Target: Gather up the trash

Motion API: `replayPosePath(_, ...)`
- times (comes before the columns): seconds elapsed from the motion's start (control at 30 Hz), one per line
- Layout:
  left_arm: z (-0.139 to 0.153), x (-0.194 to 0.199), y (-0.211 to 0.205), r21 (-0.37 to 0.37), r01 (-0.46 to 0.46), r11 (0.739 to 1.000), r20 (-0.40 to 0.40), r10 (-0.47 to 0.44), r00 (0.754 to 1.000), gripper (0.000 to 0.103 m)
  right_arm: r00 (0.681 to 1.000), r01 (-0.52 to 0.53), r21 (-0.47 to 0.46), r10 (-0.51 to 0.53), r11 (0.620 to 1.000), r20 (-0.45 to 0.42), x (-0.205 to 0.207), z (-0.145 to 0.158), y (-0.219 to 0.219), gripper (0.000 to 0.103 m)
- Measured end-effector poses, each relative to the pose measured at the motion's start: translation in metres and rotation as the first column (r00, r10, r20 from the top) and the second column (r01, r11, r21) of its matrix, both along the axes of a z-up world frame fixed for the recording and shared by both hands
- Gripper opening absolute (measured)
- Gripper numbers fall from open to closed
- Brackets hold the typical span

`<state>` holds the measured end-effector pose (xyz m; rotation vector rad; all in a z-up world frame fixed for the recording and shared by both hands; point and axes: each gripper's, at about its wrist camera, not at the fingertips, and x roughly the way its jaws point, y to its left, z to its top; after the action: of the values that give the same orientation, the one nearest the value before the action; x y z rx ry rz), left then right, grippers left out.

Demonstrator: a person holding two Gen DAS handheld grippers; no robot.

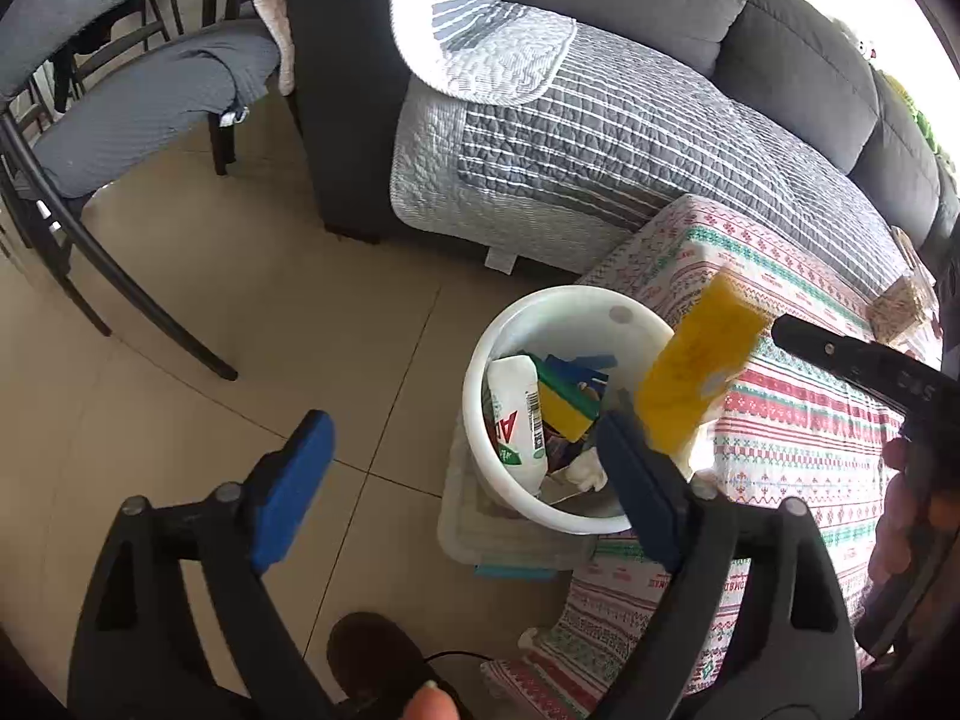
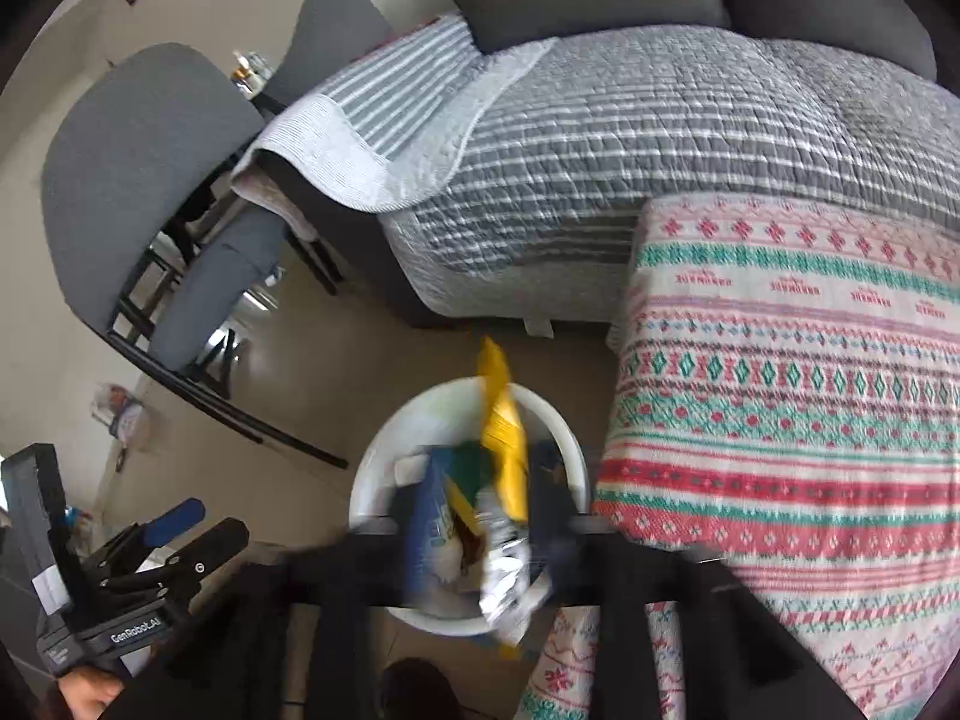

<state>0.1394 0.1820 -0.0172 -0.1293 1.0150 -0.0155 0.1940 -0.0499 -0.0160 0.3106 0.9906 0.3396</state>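
A white bucket [image 1: 477, 369] stands on the floor beside the table and holds several pieces of trash, among them a white packet with a barcode [image 1: 519, 414]. My left gripper [image 1: 465, 486] hangs open over the bucket's near left side with nothing between its blue pads [image 1: 294, 492]. A yellow wrapper [image 1: 696, 372] is in the air above the bucket's right rim, clear of the black finger of my right gripper [image 1: 840, 354]. In the right wrist view the bucket [image 2: 367, 480] lies below my blurred right gripper [image 2: 486, 522], whose jaws stand apart, the yellow wrapper [image 2: 504, 438] loose between them.
A table under a red, green and white patterned cloth [image 1: 798, 420] borders the bucket on the right. A sofa with a grey striped quilt [image 1: 600, 138] lies behind. Grey chairs [image 1: 138, 114] stand at the left. A clear plastic box [image 1: 474, 534] sits under the bucket. A shoe [image 1: 372, 654] is near.
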Motion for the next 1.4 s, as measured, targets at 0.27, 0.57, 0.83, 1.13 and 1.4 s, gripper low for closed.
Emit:
replayPosePath(0.27,0.002,-0.024,-0.022,0.02,-0.016,1.0,-0.03,0.017,0.999,0.095,0.999,0.045,-0.086,-0.045,0.995,-0.002,-0.041,0.014,-0.025,0.083)
replayPosePath(0.57,0.035,-0.091,-0.075,0.072,0.043,0.996,0.021,-0.045,0.999,0.095,0.991,0.088,-0.289,-0.056,0.953,0.118,-0.155,0.061,-0.068,0.09)
replayPosePath(0.83,0.072,-0.161,-0.114,0.132,0.038,0.991,0.168,-0.06,0.984,0.102,0.968,0.175,-0.396,-0.085,0.901,0.235,-0.252,0.08,-0.088,0.1)
replayPosePath(1.13,0.065,-0.193,-0.13,0.165,0.008,0.986,0.25,-0.05,0.967,0.102,0.943,0.278,-0.383,-0.174,0.881,0.284,-0.283,0.057,-0.11,0.103)
replayPosePath(1.4,0.051,-0.196,-0.139,0.166,0.024,0.986,0.22,-0.061,0.974,0.102,0.94,0.303,-0.36,-0.214,0.882,0.265,-0.279,0.043,-0.119,0.103)
